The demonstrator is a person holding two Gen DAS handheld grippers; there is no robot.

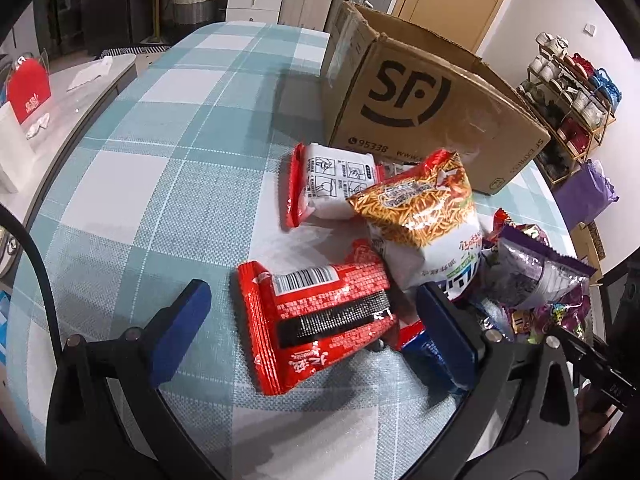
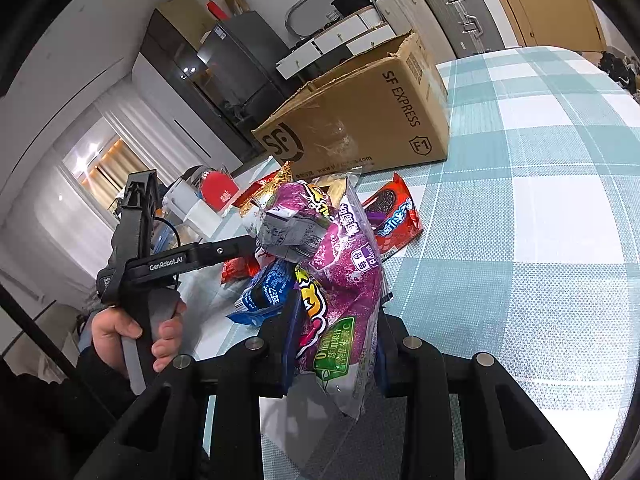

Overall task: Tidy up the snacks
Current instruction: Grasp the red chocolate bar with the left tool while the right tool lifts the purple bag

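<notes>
Between our left gripper (image 1: 312, 320) fingers (image 1: 182, 330), which are spread wide, lies a red noodle packet (image 1: 316, 312) flat on the checked tablecloth (image 1: 168, 184), barcode side up; neither blue pad touches it that we can confirm; the right-hand pad sits against the heap of snacks beside it. Our right gripper (image 2: 334, 356) has its fingers pressed together on a purple snack bag (image 2: 340, 280), pinching it near its lower end and holding it upright above the cloth. Beyond the red packet we see an orange-and-white noodle-snack bag (image 1: 420, 216) leaning on a white-and-red packet (image 1: 328, 184); a red biscuit packet (image 2: 394, 216) lies flat near the open cardboard box (image 1: 424, 108), which stands at the far side of the pile. A blue packet (image 2: 266, 292) lies just left of the purple bag. Our left hand (image 2: 132, 336) grips the other gripper's handle.
</notes>
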